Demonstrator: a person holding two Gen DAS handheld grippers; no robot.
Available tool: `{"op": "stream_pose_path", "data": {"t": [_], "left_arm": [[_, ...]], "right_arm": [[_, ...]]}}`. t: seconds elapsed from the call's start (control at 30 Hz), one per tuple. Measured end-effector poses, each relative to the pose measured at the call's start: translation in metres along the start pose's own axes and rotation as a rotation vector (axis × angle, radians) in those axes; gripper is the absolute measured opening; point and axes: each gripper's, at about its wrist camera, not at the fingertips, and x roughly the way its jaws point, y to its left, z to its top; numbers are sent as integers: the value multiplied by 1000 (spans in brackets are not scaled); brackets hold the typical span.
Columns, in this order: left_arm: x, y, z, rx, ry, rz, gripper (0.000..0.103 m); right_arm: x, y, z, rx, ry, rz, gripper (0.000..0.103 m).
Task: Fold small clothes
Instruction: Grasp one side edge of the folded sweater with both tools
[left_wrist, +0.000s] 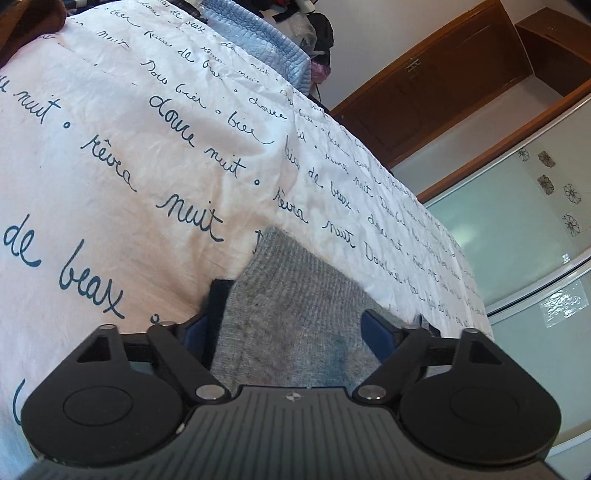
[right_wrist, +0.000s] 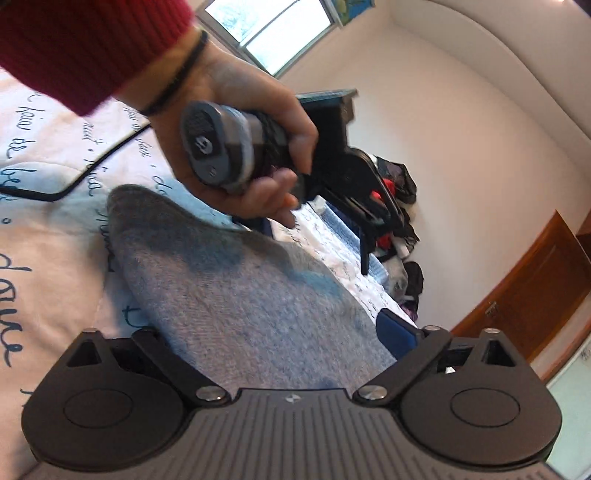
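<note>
The grey knit garment (left_wrist: 291, 317) lay on the bed's white script-printed cover (left_wrist: 122, 155), right at the near edge of that cover, and both tools were on it. The left hand-held gripper (left_wrist: 291, 332) straddled the garment, its blue pads (left_wrist: 376, 334) standing on either side with grey knit filling the gap between them. The jaws stood partly apart, and the pictures didn't show whether the pads were pressing the cloth. The right hand-held gripper (right_wrist: 266, 343) was in the same spot: one blue pad showing beside the garment, the other hidden under the knit, jaws wide, and I couldn't tell if it had a bite.

From the right wrist view, the person's left hand (right_wrist: 240, 122), in a red sleeve (right_wrist: 85, 44), held its tool above the far end of the garment, which tapered to a rounded tip against the cover.

As for progress, I'd call it early. The garment looked spread out in one flat layer, with no crease or doubled edge visible. The whole fold looked yet to be made: grip, lift one end over the other, then smooth it down.
</note>
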Motion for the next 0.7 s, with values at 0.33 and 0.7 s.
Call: {"op": "stream_pose_path", "data": {"t": [0.33,0.7], "left_arm": [[-8,-2,-6,54,-60,126,11],[-22,-42,-19,224,-117,232,10]], "right_arm": [[-9,33,0,-202,-78,35,15],[-22,23,-2,-102,-82,157,7]]}}
